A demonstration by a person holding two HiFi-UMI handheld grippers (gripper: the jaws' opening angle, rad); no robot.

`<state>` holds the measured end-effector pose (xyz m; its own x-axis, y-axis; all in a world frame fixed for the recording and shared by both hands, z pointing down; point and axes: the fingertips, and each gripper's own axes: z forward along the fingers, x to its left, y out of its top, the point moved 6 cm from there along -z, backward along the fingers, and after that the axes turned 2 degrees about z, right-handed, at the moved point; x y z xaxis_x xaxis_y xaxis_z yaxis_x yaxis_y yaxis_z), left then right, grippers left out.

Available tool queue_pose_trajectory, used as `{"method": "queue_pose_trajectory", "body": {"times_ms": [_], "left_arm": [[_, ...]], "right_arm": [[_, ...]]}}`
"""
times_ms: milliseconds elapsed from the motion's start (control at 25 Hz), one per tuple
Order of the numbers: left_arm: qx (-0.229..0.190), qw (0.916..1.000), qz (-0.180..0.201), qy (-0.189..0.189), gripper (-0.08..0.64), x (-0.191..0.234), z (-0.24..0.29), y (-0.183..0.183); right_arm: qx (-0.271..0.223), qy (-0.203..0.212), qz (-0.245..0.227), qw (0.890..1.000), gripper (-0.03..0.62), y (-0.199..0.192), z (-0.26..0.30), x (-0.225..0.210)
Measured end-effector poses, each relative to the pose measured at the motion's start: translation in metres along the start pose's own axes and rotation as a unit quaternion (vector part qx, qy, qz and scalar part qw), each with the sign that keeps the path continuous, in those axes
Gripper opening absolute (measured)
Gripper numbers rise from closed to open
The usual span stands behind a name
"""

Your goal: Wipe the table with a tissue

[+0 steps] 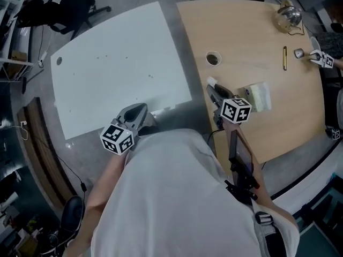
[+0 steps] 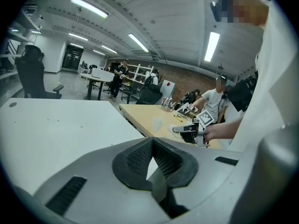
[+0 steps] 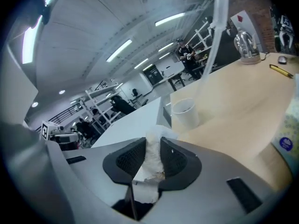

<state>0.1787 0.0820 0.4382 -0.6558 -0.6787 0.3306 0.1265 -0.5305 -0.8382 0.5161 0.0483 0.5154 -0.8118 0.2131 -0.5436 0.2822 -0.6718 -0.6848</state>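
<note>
white table (image 1: 107, 74) beside wooden table (image 1: 252, 47), tissue (image 3: 152, 157) nipped in the right gripper (image 1: 214, 92)
head view: the left gripper (image 1: 140, 111) hangs at the white table's near edge; the right one is over the wood, just beside a tissue pack (image 1: 257, 96), a paper cup (image 1: 213, 58) beyond. left gripper view: jaws pressed together, nothing between them. right gripper view: jaws clenched on the crumpled white tissue, above the wooden table.
</note>
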Motion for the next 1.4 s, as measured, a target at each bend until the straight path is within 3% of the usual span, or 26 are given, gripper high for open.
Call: {"method": "queue_pose_trajectory", "body": {"times_ms": [200,400,560,760,920,1400], "left_arm": [[-0.007,0.9993,-0.017,0.032,0.005,0.011,-0.021,-0.013],[-0.016,0.9978,-0.034,0.055,0.005,0.025,-0.041,-0.028],[-0.035,0.9967,-0.046,0.057,0.004,0.039,-0.049,-0.033],[-0.048,0.9974,-0.027,0.047,0.004,0.059,-0.077,-0.031],[-0.057,0.9963,-0.033,0.056,0.005,0.083,-0.109,-0.033],[-0.064,0.9973,-0.033,0.008,0.005,0.083,-0.128,-0.049]], "right_arm": [[0.02,0.061,-0.053,0.997,0.097,0.002,0.023,0.043],[0.043,0.095,-0.095,0.99,0.097,-0.002,0.047,0.08],[0.048,0.097,-0.121,0.987,0.098,-0.007,0.056,0.103],[0.048,0.094,-0.133,0.985,0.098,-0.019,0.075,0.136],[0.047,0.099,-0.148,0.983,0.098,-0.02,0.097,0.173],[0.073,0.069,-0.161,0.982,0.098,-0.057,0.088,0.208]]}}
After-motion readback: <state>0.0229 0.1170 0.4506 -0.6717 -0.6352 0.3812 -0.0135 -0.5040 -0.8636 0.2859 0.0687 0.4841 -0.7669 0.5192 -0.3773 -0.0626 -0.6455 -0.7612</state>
